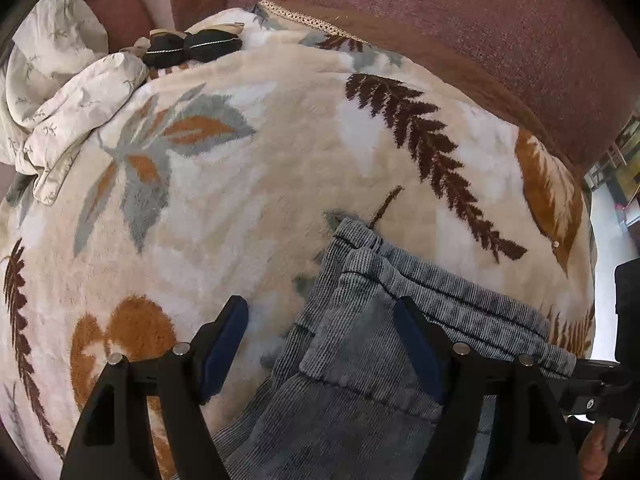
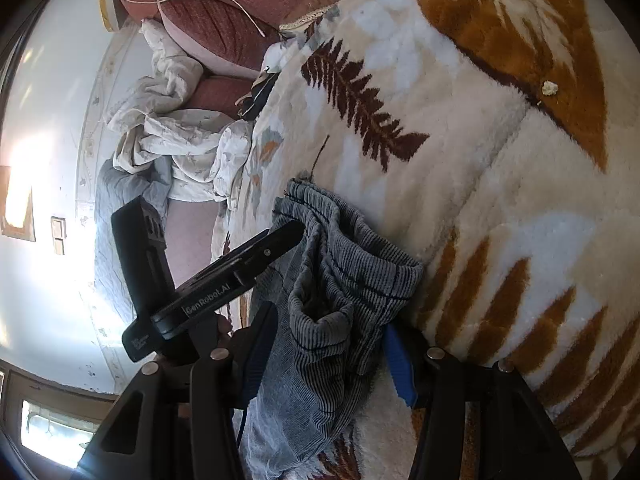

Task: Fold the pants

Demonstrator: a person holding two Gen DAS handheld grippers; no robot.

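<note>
Grey ribbed pants [image 1: 360, 340] on leaf-print blanket [image 1: 240, 160] — bunched between right claw's [image 2: 326, 350] pinching pads; left claw [image 1: 320, 340] spread wide, straddling the cloth — not gripping.

Only legible text: "GenRobot.AI", white on the black body of the left gripper [image 2: 298, 226], right wrist view.

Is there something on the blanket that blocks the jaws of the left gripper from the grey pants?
Nothing visible does. The left gripper hangs right over the grey pants, jaws apart, one on each side of a hem fold. The leaf-patterned blanket around them is bare.
</note>
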